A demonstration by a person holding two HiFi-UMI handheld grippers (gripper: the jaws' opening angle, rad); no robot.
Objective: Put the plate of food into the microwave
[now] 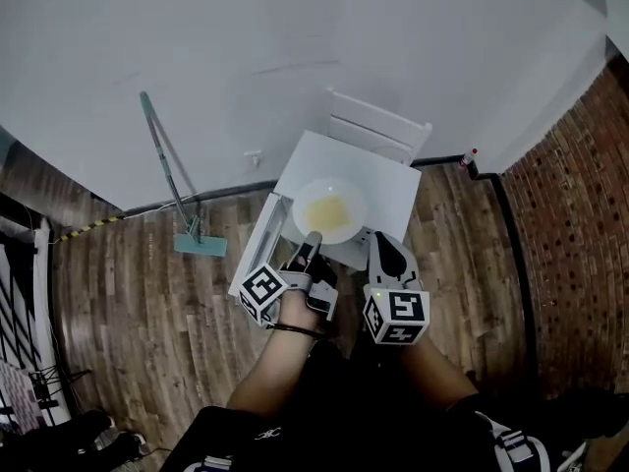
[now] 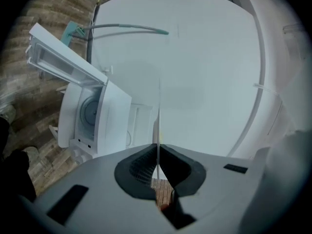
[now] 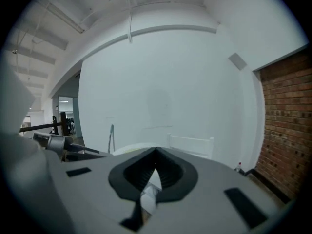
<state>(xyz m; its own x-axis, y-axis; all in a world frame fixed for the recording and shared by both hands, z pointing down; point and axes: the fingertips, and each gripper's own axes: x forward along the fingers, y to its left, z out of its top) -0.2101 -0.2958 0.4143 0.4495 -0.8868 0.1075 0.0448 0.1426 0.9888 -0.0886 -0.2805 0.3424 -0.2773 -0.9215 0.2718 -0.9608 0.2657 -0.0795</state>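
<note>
Head view: white plate (image 1: 330,209) with a yellow patch of food (image 1: 327,207) at its middle. It shows over the white top of the microwave (image 1: 395,180). Microwave door (image 1: 257,254) hangs open on the left side.

Left gripper (image 1: 312,240): at the plate's near rim. It is rolled on its side, and in the left gripper view the rim runs as a thin line straight into the jaws. Jaws nearly together, pinching that rim; the plate is held here. In the same view the open microwave lies off to the left, apart from the plate's edge, its round turntable (image 2: 90,111) visible inside. The plate looks clear of the microwave, not inside it.

Right gripper (image 1: 379,239): just beside the plate's near right rim. In the right gripper view it sits level and the jaw tips meet. Something white shows through the slot behind the tips; cannot identify it. The plate's pale rim appears past the left jaw, not between the tips.

Surroundings: white chair (image 1: 378,126) on the far side of the microwave, against the white wall (image 1: 295,37). Long-handled mop (image 1: 169,177) leans at far left, head on the wood floor (image 1: 147,323). Brick wall (image 1: 560,234) on the right.
</note>
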